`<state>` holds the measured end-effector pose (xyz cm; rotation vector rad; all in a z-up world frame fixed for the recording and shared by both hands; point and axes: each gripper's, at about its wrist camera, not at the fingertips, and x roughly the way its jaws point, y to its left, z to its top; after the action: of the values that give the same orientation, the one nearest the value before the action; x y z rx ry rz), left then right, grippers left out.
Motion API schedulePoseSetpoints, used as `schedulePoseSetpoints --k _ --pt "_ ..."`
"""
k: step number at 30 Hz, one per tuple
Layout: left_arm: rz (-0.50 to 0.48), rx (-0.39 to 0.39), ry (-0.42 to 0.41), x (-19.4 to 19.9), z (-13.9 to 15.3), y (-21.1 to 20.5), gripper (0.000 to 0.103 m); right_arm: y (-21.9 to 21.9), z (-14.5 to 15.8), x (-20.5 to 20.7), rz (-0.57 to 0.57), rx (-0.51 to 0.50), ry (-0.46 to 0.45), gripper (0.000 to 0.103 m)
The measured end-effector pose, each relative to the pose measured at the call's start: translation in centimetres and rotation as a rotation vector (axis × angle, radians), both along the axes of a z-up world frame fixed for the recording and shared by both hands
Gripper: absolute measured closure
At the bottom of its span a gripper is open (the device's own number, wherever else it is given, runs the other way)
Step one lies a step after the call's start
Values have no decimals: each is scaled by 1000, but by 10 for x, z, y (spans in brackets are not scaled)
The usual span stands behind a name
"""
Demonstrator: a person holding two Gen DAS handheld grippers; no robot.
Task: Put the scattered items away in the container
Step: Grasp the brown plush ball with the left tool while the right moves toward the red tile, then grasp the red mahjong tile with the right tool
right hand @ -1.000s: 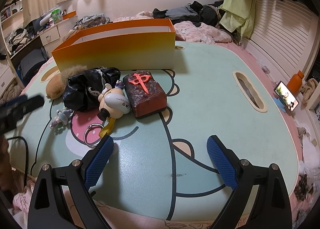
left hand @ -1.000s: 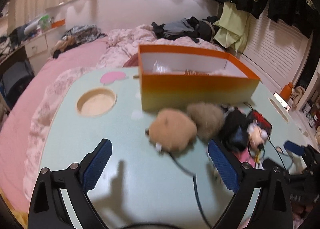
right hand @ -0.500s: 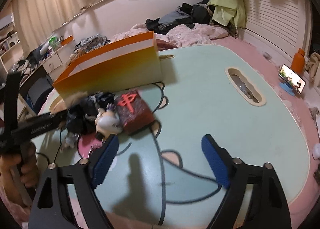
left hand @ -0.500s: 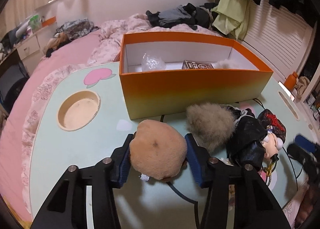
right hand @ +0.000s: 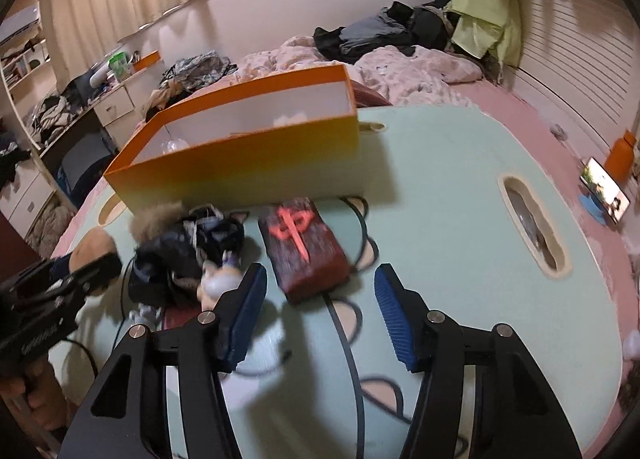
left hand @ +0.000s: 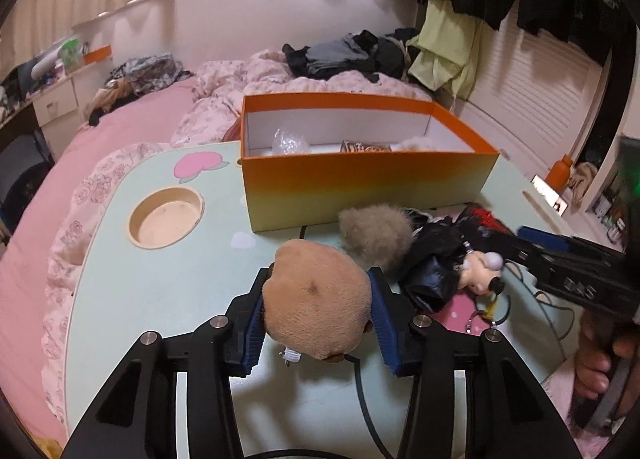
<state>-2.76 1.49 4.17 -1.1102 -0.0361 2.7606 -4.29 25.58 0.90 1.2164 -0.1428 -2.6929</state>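
Both blue pads of the left gripper (left hand: 316, 309) press a tan plush ball (left hand: 316, 305). Jaws of the right gripper (right hand: 318, 313), just closing, stand apart with nothing between them; a dark red block (right hand: 306, 249) lies at twelve o'clock. An orange box (left hand: 360, 175) sits beyond on the table (left hand: 160, 291).
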Motion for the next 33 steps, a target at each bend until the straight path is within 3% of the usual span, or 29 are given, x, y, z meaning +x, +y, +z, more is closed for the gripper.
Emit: schedulePoseSetpoints --k 8,9,11,20,33 --pt "5 28 11 4 1 1 58 -14 -5 -18 10 51 -19 47" --pt "8 32 13 5 0 2 58 -15 -7 -15 12 59 -9 55" --pt "9 39 11 6 -1 3 58 -17 -10 -11 16 79 7 61" --pt "13 62 15 13 -5 6 57 -13 10 23 -23 28 173 62" --pt "19 58 26 12 1 5 57 -33 22 30 68 18 192 62"
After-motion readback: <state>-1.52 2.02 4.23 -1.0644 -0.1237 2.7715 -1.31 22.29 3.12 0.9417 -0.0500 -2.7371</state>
